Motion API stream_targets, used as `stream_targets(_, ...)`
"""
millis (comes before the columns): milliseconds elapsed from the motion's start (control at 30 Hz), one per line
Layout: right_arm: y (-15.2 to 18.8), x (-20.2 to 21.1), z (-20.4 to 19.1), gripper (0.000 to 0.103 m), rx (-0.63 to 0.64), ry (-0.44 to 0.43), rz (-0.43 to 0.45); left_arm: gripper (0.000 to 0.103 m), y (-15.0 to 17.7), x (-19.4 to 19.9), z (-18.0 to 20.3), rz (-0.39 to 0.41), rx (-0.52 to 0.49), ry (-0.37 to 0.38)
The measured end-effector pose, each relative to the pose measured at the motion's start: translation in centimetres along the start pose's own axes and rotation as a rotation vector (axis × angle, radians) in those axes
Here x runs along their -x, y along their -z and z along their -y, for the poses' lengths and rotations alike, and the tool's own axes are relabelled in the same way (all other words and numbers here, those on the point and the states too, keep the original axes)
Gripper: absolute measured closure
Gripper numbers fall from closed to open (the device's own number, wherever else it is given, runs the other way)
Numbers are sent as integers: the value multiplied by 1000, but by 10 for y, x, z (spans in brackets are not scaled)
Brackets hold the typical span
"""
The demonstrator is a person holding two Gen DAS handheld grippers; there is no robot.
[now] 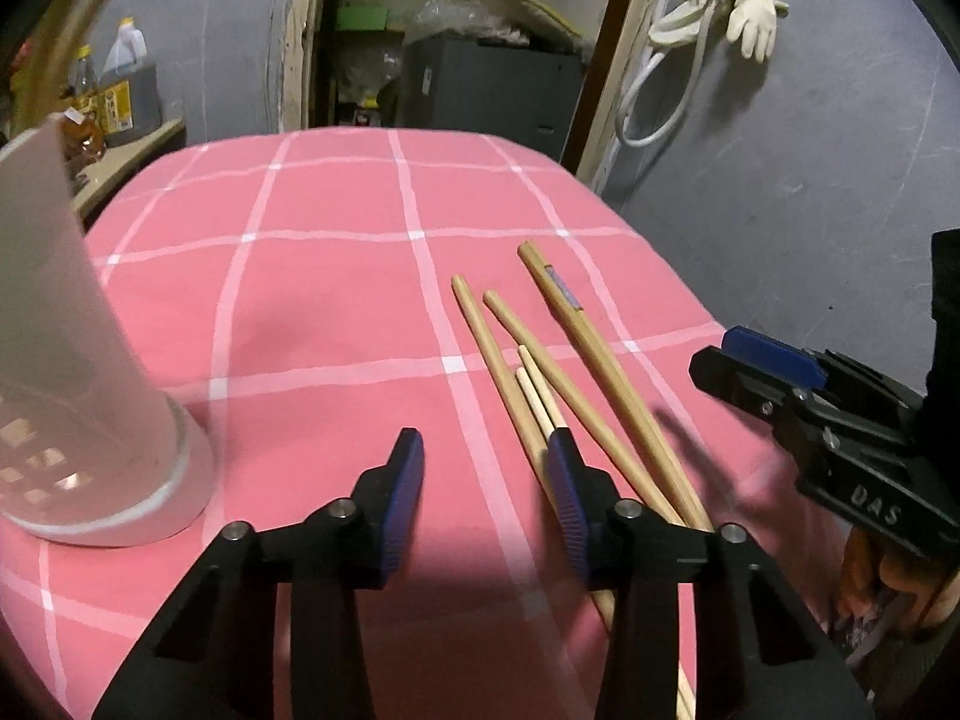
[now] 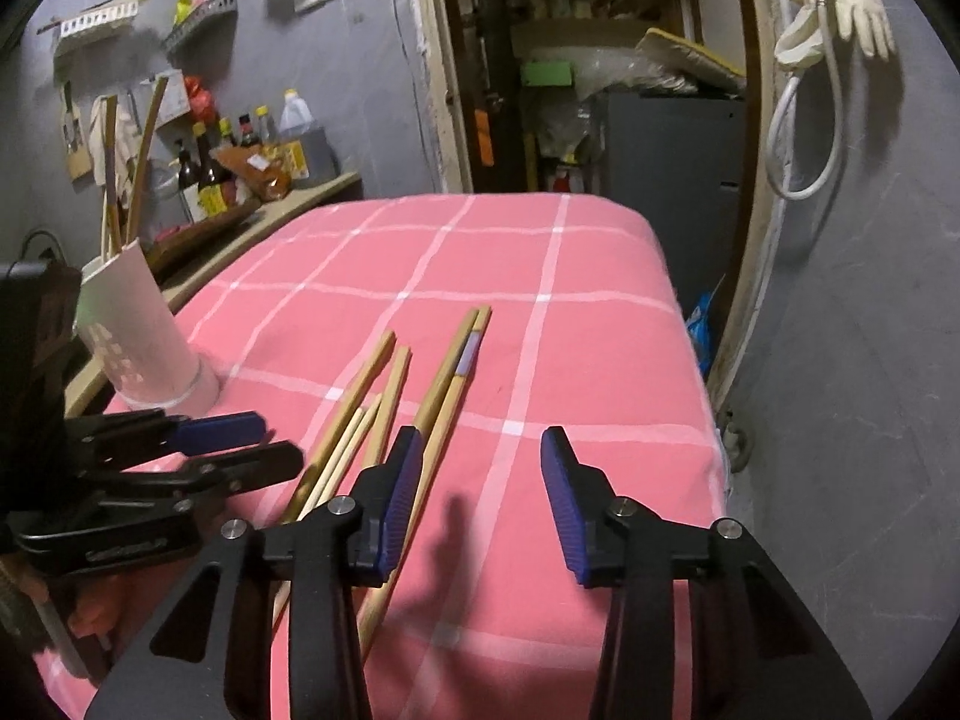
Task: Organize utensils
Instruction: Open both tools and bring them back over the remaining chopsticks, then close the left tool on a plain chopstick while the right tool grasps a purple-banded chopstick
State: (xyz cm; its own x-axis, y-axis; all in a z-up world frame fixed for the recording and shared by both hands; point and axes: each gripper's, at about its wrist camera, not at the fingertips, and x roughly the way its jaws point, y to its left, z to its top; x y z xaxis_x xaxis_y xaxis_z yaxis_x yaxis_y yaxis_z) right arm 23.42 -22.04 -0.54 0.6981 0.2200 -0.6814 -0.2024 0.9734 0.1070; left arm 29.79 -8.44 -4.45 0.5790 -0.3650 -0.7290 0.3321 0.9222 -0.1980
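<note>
On pink checked tablecloth point(image 1: 336, 300), loose wooden chopsticks point(image 1: 543, 360) lying fanned between both grippers; white perforated plastic holder point(image 1: 90, 420) standing left. Left gripper point(image 1: 485, 444), right gripper point(image 2: 477, 441) hovering, fingers parted, gripping nothing.

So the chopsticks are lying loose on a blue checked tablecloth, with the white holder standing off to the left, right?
Not quite: the tablecloth is pink with white checks, as the right wrist view shows. The chopsticks do lie loose on it, and the white holder stands to their left.

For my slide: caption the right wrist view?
Right gripper open above chopsticks on pink cloth, white holder left.
</note>
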Motion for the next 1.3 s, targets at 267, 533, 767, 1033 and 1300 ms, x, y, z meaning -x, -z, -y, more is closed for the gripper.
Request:
stream_targets(267, -3, -15, -4, 69, 20, -27, -79, 70, -7, -12, 0, -32, 10, 16)
stream_targets(533, -2, -28, -9, 70, 40, -31, -143, 86, -13, -18, 3, -45, 2, 7)
stream_targets(767, -11, -47, -13, 77, 45, -42, -203, 88, -18, -24, 0, -73, 27, 34)
stream_targets(1033, -33, -73, -4, 88, -8, -59, -244, 94, -29, -32, -4, -104, 61, 60)
stream_targets(1300, -50, -88, 4, 90, -94, -78, -281, 96, -34, -30, -7, -122, 99, 73)
